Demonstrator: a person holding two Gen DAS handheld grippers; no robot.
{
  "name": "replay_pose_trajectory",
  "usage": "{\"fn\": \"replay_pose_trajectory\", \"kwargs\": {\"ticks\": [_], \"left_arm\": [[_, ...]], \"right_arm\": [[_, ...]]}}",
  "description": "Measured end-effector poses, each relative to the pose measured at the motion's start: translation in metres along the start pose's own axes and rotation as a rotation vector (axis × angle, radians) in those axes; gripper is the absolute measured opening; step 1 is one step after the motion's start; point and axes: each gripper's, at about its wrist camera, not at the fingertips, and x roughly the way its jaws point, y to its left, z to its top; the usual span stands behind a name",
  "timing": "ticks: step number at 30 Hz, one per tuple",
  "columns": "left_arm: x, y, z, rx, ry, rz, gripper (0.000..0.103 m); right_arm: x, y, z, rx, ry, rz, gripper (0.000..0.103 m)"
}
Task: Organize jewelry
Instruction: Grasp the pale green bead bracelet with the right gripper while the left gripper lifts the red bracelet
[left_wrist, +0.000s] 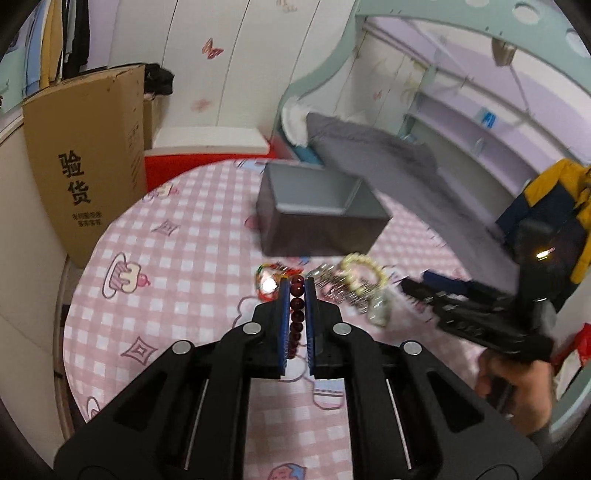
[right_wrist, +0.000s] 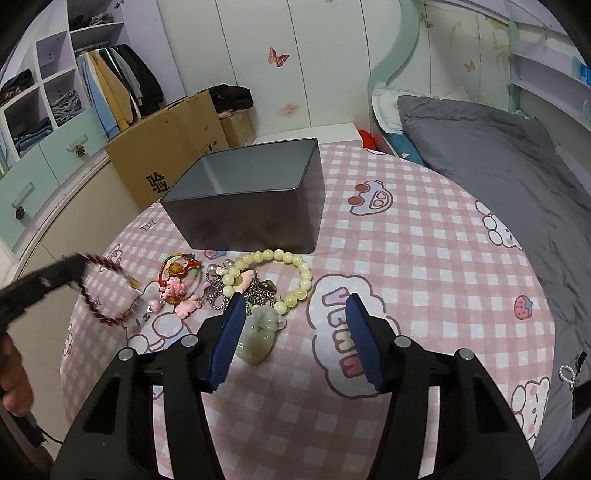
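My left gripper (left_wrist: 297, 284) is shut on a dark red bead bracelet (left_wrist: 297, 314), held above the pink checked tablecloth (left_wrist: 184, 280); the bracelet hangs blurred from it in the right wrist view (right_wrist: 107, 291). An open grey metal box (right_wrist: 251, 195) stands at the back of the table, also in the left wrist view (left_wrist: 317, 214). In front of it lies a pile: a pale green bead bracelet (right_wrist: 280, 273), a jade pendant (right_wrist: 258, 332), silver chains (right_wrist: 255, 291), pink charms (right_wrist: 177, 295) and a red-yellow charm (right_wrist: 177, 269). My right gripper (right_wrist: 295, 306) is open just before the pile.
A cardboard box (right_wrist: 166, 162) leans left of the table. A bed with grey bedding (right_wrist: 498, 166) lies to the right. A wardrobe with clothes (right_wrist: 110, 81) stands at the back left. A small pearl item (right_wrist: 567, 373) lies on the bedding at the right edge.
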Motion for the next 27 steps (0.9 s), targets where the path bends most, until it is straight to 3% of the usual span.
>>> {"fn": "replay_pose_trajectory", "kwargs": {"ticks": [4,8,14,16,17,19,27], "left_arm": [[-0.02,-0.004,0.009,0.01,-0.047,-0.062,0.008],[-0.026,-0.006,0.021,0.017,-0.072,-0.112,0.008],[-0.014,-0.005,0.034,0.02,-0.058,-0.122,0.008],[-0.008,-0.004,0.036,0.015,-0.049,-0.127,0.008],[-0.006,-0.004,0.037,0.016,-0.045,-0.127,0.008],[-0.001,-0.005,0.04,0.023,-0.038,-0.131,0.008],[0.001,-0.013,0.055,0.05,-0.049,-0.175,0.008]], "right_arm": [[0.007,-0.002,0.005,0.008,0.012,-0.016,0.051],[0.025,-0.005,0.014,0.002,0.049,-0.029,0.041],[0.057,-0.007,0.019,-0.014,0.127,-0.036,0.029],[0.06,-0.004,0.02,-0.057,0.127,-0.057,0.023],[0.061,-0.002,0.02,-0.076,0.13,-0.067,0.011],[0.061,-0.002,0.02,-0.099,0.135,-0.055,0.008],[-0.002,0.001,0.036,-0.079,-0.008,0.055,0.008]]}}
